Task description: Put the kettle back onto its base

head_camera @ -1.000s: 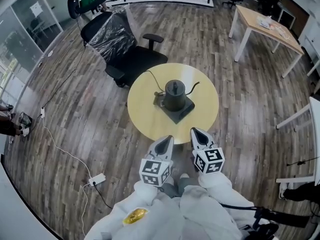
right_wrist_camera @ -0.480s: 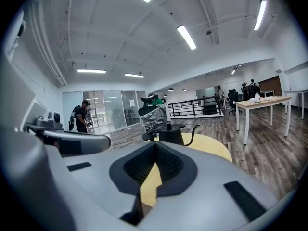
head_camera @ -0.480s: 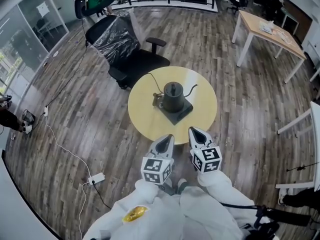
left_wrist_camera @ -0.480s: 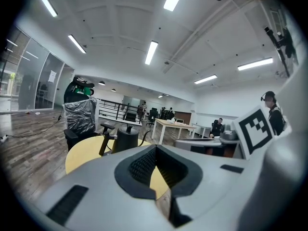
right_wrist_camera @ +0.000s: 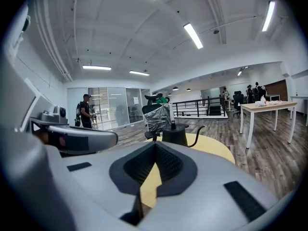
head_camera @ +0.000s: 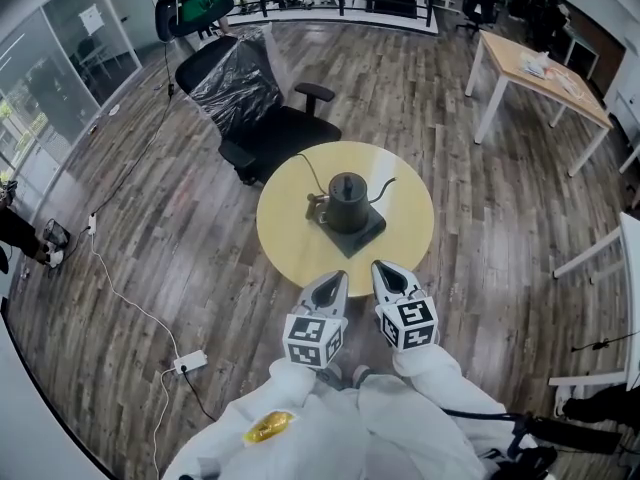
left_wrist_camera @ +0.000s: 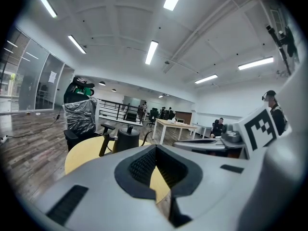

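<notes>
The dark matte gooseneck kettle (head_camera: 347,198) sits upright on its flat, dark square base (head_camera: 365,232), ahead of both grippers and roughly on the line between them. It has a squat body that narrows toward the top and a flat lid with a small knob. A thin curved spout reaches out toward the right gripper's side. Its angled handle juts out toward the left gripper's side. In the left gripper view the kettle (left_wrist_camera: 127,138) rises just above the closed jaws, slightly left of their tip; in the right gripper view it (right_wrist_camera: 174,134) stands just right of the tip, its spout curling off to the right.

Kettle and base rest near the middle of a round, pale yellow table (head_camera: 290,236). A thin dark cord (head_camera: 306,164) runs from the base over the table's far edge.

The left gripper (head_camera: 332,284) and right gripper (head_camera: 388,276) hover side by side at the table's near edge, well short of the kettle. Both have their jaws pressed together with nothing between them.

Beyond the table, on the left gripper's side, stands a black office chair with a plastic-wrapped back (head_camera: 240,88). Farther off on the right gripper's side is a light wooden desk with white legs (head_camera: 530,63). All stand on a grey-brown plank floor (head_camera: 180,218).
</notes>
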`<control>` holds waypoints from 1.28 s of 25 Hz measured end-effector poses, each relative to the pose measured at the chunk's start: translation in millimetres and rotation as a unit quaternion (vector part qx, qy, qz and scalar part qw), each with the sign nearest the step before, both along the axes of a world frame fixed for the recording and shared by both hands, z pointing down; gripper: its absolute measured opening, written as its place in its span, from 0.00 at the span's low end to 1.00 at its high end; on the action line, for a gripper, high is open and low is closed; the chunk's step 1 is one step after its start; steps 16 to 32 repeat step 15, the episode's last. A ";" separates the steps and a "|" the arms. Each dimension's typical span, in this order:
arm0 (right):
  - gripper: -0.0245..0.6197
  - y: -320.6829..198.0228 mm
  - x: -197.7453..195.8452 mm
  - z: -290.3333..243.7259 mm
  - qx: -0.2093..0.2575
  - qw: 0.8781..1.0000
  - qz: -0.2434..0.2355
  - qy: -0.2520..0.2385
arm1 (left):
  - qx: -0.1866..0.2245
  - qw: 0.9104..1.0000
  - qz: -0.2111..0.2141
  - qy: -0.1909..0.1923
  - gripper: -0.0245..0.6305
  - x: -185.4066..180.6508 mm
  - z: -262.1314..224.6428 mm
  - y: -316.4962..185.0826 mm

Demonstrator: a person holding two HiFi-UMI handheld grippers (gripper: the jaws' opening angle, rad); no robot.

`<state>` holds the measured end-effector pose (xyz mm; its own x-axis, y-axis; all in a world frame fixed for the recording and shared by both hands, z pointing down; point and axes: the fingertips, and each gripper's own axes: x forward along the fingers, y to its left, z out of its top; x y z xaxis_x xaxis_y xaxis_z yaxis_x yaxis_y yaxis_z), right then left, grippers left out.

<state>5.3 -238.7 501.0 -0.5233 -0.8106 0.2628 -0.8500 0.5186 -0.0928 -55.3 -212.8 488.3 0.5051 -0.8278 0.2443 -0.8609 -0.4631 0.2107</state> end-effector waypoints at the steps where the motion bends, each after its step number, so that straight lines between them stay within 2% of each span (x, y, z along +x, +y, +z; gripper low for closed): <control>1: 0.05 -0.3 -0.2 0.4 -0.001 1.000 0.000 0.000 | 0.001 1.000 0.000 -0.001 0.04 0.0 -0.2 -0.5; 6: 0.05 -4.4 -0.8 -1.6 -0.001 1.000 0.000 0.000 | 0.001 1.000 -0.007 -0.001 0.04 -3.6 -1.8 -5.5; 15: 0.05 -0.4 -2.8 5.0 -0.009 1.000 0.007 -0.004 | -0.020 0.999 -0.023 0.024 0.04 -16.8 3.2 -4.5; 32: 0.05 -0.4 -2.8 5.0 -0.009 1.000 0.007 -0.004 | -0.020 0.999 -0.023 0.024 0.04 -16.8 3.2 -4.5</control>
